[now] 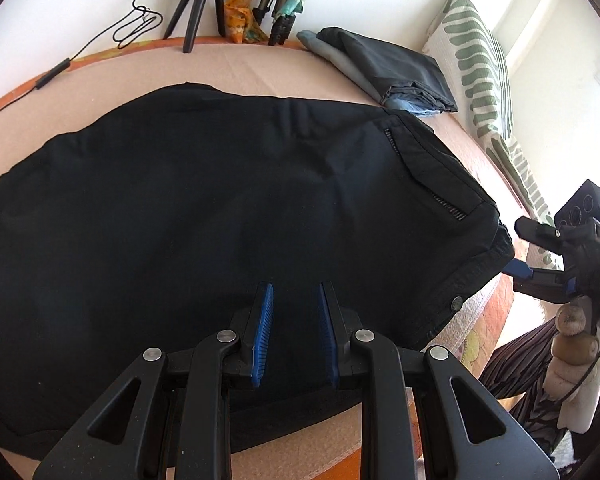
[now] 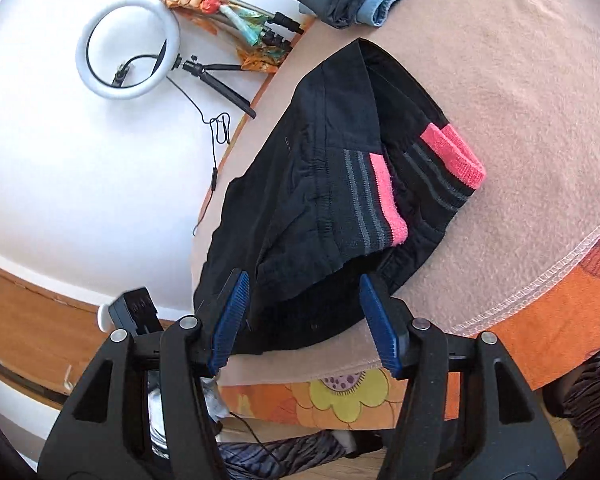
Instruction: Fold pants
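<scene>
Left-wrist view shows the black pants spread flat across the pinkish blanket, a zip pocket and a metal button near the waist at the right; no label on them can be read. The left gripper hovers over the cloth, blue pads slightly apart, pinching nothing. Farther right, the right gripper sits at the waistband, stamped with letters too blurred to read. Its jaws stand wide, empty.
</scene>
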`<state>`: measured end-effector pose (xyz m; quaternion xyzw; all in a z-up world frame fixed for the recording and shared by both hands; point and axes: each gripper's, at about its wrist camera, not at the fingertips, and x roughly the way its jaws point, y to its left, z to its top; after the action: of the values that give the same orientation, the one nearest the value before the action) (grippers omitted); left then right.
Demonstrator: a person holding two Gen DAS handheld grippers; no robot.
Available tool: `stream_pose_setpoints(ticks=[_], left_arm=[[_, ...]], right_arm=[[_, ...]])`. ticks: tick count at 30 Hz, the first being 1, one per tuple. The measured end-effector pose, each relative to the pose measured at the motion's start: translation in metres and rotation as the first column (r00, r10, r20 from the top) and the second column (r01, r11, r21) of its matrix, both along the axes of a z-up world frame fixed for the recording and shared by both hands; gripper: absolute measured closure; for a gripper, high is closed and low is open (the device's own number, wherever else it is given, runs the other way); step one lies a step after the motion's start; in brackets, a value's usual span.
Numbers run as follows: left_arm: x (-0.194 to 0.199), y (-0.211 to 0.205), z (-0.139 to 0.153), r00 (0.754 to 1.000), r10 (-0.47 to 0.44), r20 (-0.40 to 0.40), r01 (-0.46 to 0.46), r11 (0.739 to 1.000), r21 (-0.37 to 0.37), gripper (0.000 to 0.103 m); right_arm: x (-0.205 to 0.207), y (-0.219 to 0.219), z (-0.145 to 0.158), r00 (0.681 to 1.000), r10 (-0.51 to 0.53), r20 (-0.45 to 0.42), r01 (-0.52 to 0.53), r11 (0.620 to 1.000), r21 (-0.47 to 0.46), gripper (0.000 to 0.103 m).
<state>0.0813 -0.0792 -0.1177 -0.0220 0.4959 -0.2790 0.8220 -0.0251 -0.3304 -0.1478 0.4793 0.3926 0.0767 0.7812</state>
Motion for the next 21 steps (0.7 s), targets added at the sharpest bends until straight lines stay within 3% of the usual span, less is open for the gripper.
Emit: stream_pose_setpoints(ticks=[6, 8, 9, 10, 14, 15, 18, 19, 21], left_arm=[[0.000, 0.000, -0.002, 1.000, -0.012, -0.009, 0.012, 1.000, 0.006, 0.082], [-0.001, -0.001, -0.003, 1.000, -0.013, -0.009, 0.013, 1.000, 0.006, 0.082], [-0.001, -0.001, -0.004, 1.000, -0.013, -0.008, 0.013, 1.000, 0.006, 0.082], [0.000, -0.003, -0.004, 1.000, -0.013, -0.008, 0.013, 1.000, 0.005, 0.082], [0.001, -0.004, -0.003, 1.000, -0.013, -0.011, 0.013, 1.000, 0.001, 0.082], [0.001, -0.005, -0.003, 1.000, -0.017, -0.011, 0.017, 1.000, 0.001, 0.082], [0.001, -0.006, -0.003, 1.000, -0.026, -0.006, 0.026, 1.000, 0.005, 0.082], [0.001, -0.006, -0.003, 1.000, -0.028, -0.007, 0.029, 1.000, 0.008, 0.082], [0.003, -0.006, -0.004, 1.000, -0.028, -0.014, 0.028, 1.000, 0.004, 0.082]], right_arm=[[0.020, -0.005, -0.020, 0.991, -0.122, -0.058, 0.129, 0.983, 0.128, 0.037], [0.025, -0.003, -0.024, 0.987, -0.144, -0.067, 0.151, 0.981, 0.118, 0.044], [0.026, -0.001, -0.023, 0.987, -0.149, -0.058, 0.155, 0.982, 0.108, 0.055], [0.027, 0.002, -0.019, 0.987, -0.153, -0.046, 0.157, 0.985, 0.078, 0.068], [0.030, 0.015, 0.020, 0.996, -0.093, 0.012, 0.094, 0.976, -0.194, 0.083], [0.032, 0.022, 0.035, 0.998, -0.056, 0.033, 0.063, 0.954, -0.293, 0.084], [0.032, 0.045, 0.078, 0.994, 0.056, 0.093, 0.006, 0.828, -0.561, 0.085], [0.033, 0.047, 0.080, 0.995, 0.068, 0.075, -0.010, 0.799, -0.602, 0.086], [0.038, 0.038, 0.066, 0.999, 0.054, -0.005, -0.046, 0.788, -0.615, 0.086]])
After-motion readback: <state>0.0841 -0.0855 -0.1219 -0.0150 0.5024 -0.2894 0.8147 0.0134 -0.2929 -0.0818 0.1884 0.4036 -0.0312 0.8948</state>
